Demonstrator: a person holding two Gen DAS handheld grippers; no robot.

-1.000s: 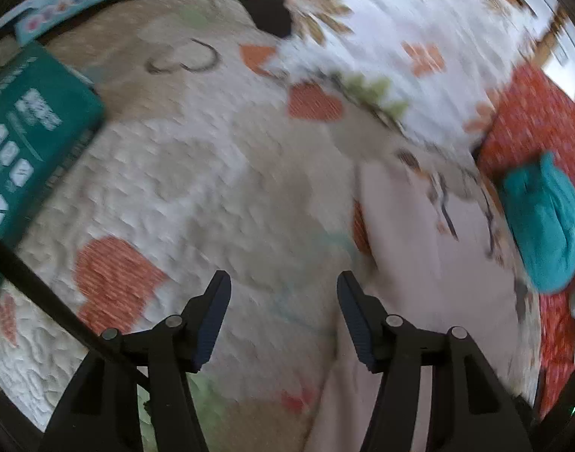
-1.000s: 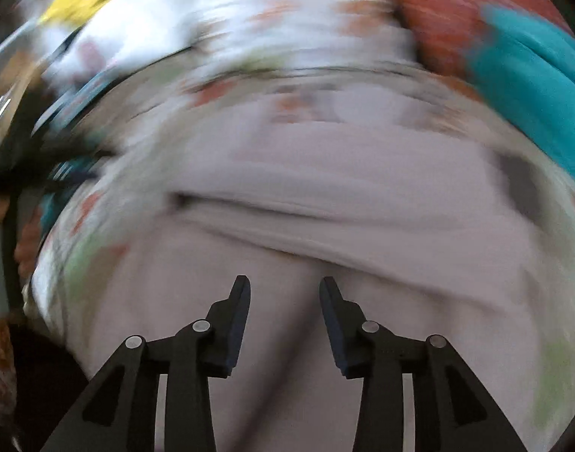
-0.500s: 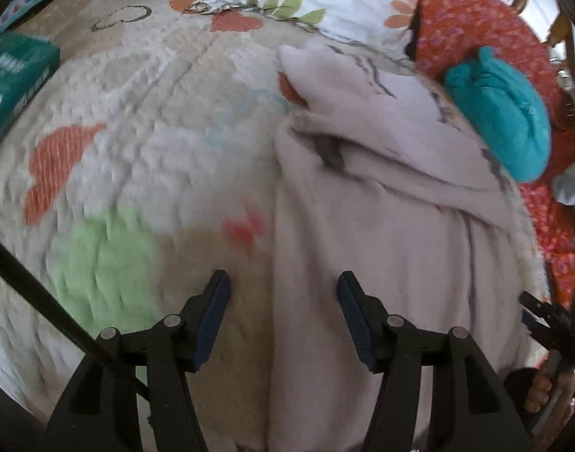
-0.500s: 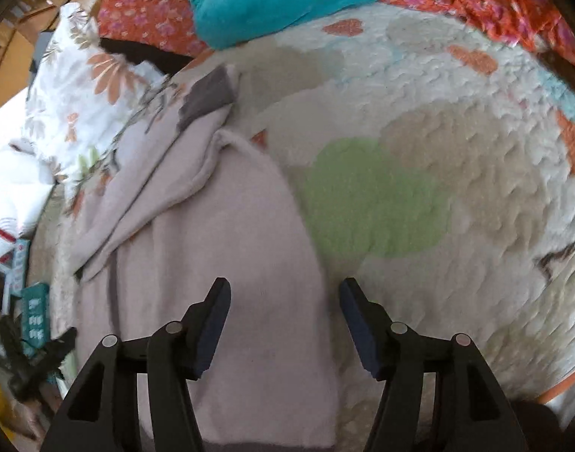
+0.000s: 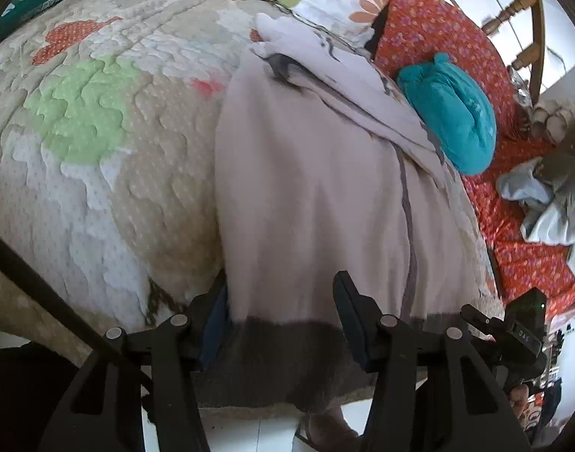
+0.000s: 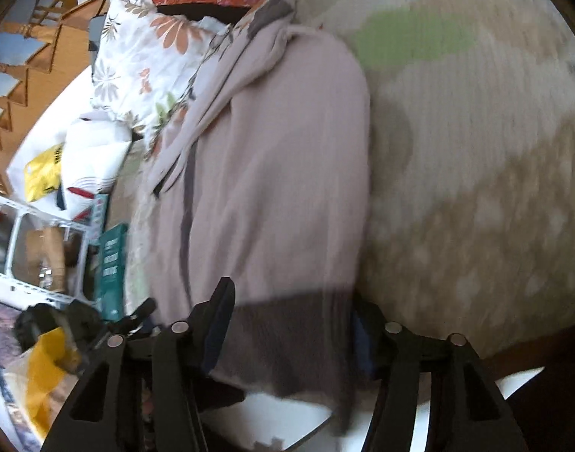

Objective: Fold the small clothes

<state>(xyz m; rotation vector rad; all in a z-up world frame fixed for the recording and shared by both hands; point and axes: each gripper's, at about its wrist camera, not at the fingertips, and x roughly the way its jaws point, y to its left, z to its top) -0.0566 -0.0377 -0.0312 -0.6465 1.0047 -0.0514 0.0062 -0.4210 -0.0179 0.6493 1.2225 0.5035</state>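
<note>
Within the last second both tools swung from the quilt [image 5: 99,158] down to the near hem, so the fold looks ready to start. The left tool [image 5: 280,324] and right tool [image 6: 291,324], jaws wide and gripping nothing, straddle the dark ribbed band at 6 o'clock. The soft, pale pink garment [image 5: 310,188] lies flat, running toward 12 o'clock on the bed.

Soft daylight fills both fisheye views, brightest at the window [image 5: 566,19] behind the chair, while the right view is smeared by motion blur and both bend strongly at dark rims.
</note>
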